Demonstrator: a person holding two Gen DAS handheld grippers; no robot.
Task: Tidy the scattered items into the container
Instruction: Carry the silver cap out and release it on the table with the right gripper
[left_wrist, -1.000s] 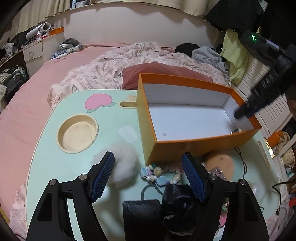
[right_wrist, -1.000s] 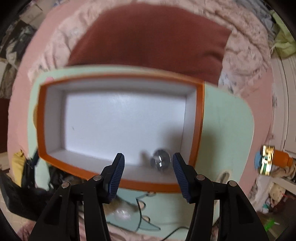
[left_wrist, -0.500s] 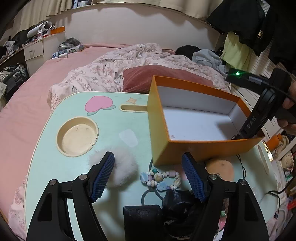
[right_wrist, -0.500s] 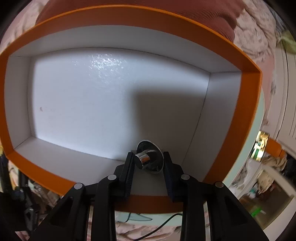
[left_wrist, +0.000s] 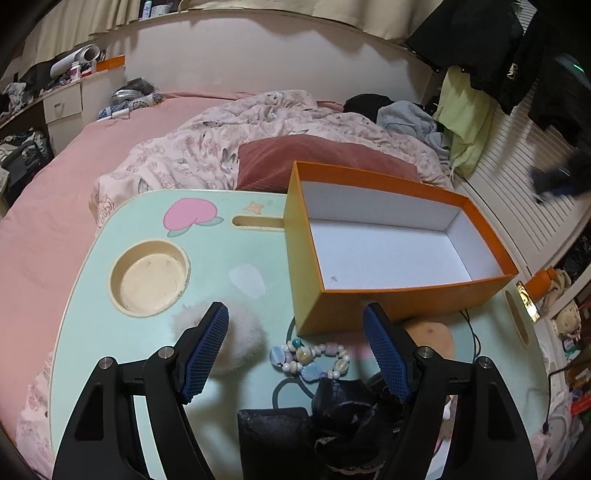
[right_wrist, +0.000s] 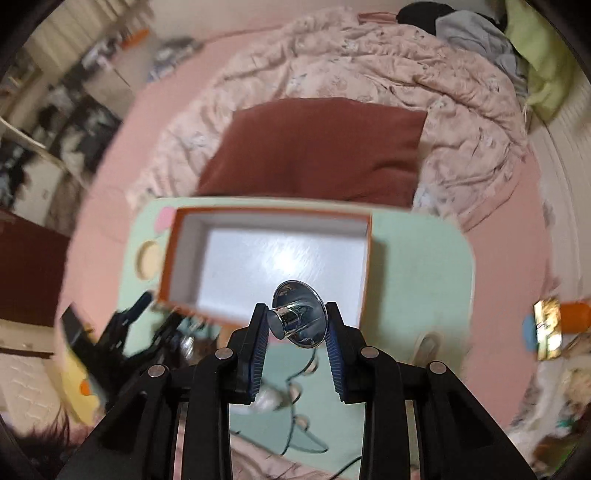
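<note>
So the right gripper has its blue-padded fingers pinched narrow around a small chrome knob thing: a short shiny cylinder stub on a round mirrored disc, disc facing away from the camera, and it's held up in the air above the near rim of the orange box, not touching it. That view is pretty motion-blurred, but the box reads as a long orange carton with a white inside and nothing visible on its floor. The left gripper is spread wide, holding nothing, hovering low over the mint green lap table. Its left finger sits in front of a white fluffy pom-pom, can't tell if it actually touches. Between the fingers there's a beaded bracelet with pastel blue, pink and cream beads lying just in front of the box's near corner. Closer to the camera is a black pouch and some crumpled black fabric, and a tan round puff peeks out beside the right finger, up against the box.
</note>
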